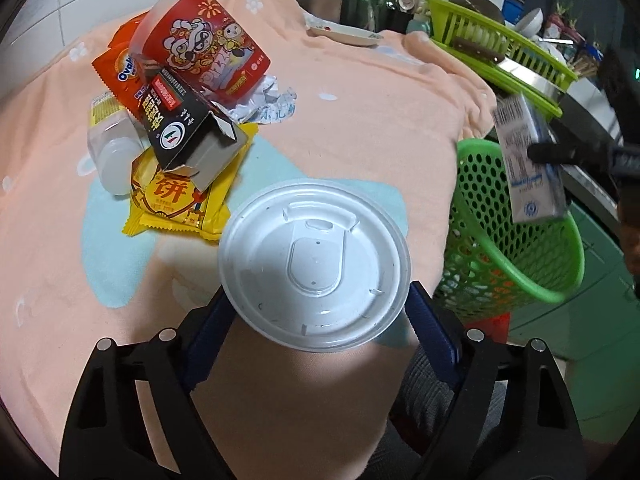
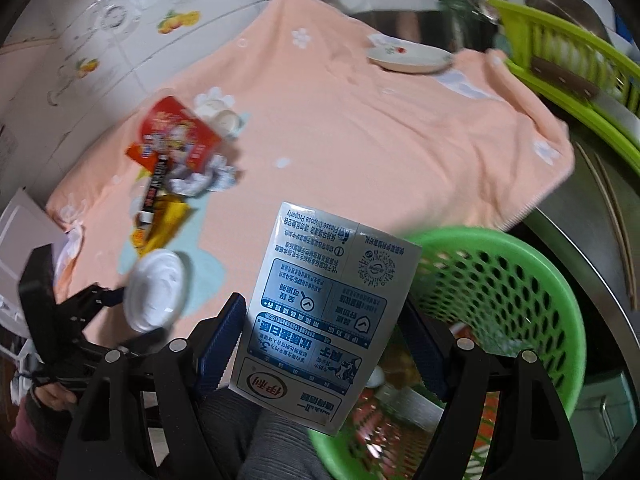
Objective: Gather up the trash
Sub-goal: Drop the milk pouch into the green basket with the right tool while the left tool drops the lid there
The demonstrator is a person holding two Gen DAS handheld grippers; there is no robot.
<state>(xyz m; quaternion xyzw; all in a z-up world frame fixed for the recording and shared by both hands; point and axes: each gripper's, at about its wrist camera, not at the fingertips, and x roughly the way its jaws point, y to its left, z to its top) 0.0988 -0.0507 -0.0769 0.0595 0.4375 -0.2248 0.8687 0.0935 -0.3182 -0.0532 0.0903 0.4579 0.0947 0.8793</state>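
Currently the right claw holds a milk carton between its pads, poised over the near rim of the green basket, which sits just off the bench edge. Left claw brackets a white-lidded cup: its pads sit at the lid's sides, but whether they press I cannot tell. Risks, as I judge them: the carton hangs at a slant, partly outside the rim, so letting go here could bounce it off the edge onto the floor; the cup may still carry liquid, so tipping it or squeezing the lid could spill it on the cloth; the two claws work near each other at the basket, so they could knock together if both go in at once. Containers: the basket already has some rubbish at the bottom, red and white bits, blurred, not identifiable. Remaining pile on the bench: a red bowl, a black box, a yellow wrapper, an orange packet, crumpled foil, a small clear bottle, all heaped touching each other, well apart from the basket
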